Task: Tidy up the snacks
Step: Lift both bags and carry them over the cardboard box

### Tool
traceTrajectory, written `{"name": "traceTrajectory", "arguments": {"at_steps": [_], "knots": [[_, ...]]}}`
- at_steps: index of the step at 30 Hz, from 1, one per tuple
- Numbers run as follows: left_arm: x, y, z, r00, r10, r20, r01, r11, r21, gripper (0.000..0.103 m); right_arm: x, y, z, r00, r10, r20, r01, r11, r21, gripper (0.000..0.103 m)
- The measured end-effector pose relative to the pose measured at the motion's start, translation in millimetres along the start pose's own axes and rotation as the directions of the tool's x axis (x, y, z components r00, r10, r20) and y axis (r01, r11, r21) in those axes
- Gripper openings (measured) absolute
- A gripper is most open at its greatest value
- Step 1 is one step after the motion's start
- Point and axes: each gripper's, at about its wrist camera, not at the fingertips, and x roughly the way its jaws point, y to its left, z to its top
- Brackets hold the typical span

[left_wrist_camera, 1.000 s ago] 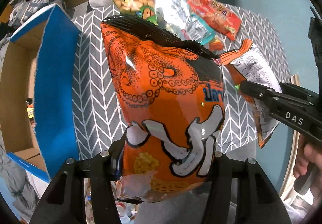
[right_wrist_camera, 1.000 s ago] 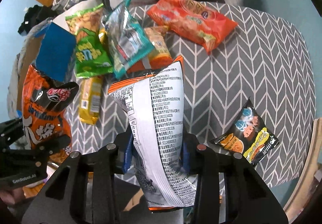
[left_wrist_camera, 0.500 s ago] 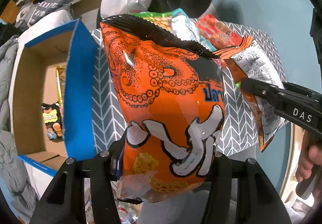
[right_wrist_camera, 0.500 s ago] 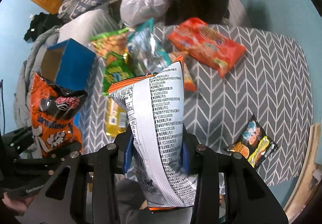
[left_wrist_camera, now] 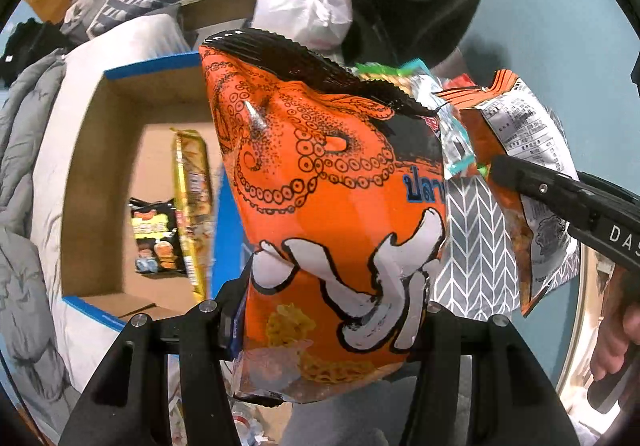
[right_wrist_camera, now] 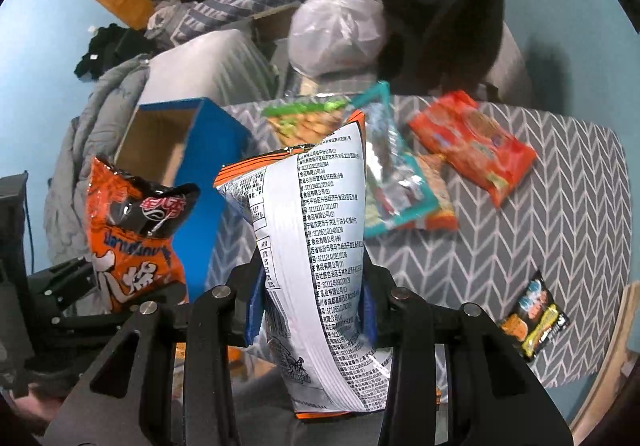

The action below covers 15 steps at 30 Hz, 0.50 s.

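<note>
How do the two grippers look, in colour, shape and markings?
Both are matte black. The left gripper and right gripper have angular, flat-sided fingers with cut-out openings and round silver screw heads. Blue pads line the inner faces. Seen from the left wrist, the right gripper's side carries white letters "DAS".

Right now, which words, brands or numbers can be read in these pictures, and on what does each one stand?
"DAS": white letters on the right tool, cut off by the picture edge.
Blue Thai letters on the orange octopus bag: partly hidden, not fully readable.
Chinese print and codes starting "SC" on the white-backed bag: too small to quote reliably.
Packets in the box: blurred.
</note>
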Motion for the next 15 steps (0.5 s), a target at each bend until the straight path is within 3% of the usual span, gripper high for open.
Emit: {"name": "traceTrajectory", "arguments": {"at_steps": [15], "knots": [[-20, 79, -8, 0.999, 0.020, 0.038, -0.014, 0.988, -0.152, 0.056, 29, 81, 31, 0.998, 0.068, -0.016, -0.070, 0.987, -0.146, 0.038]]}}
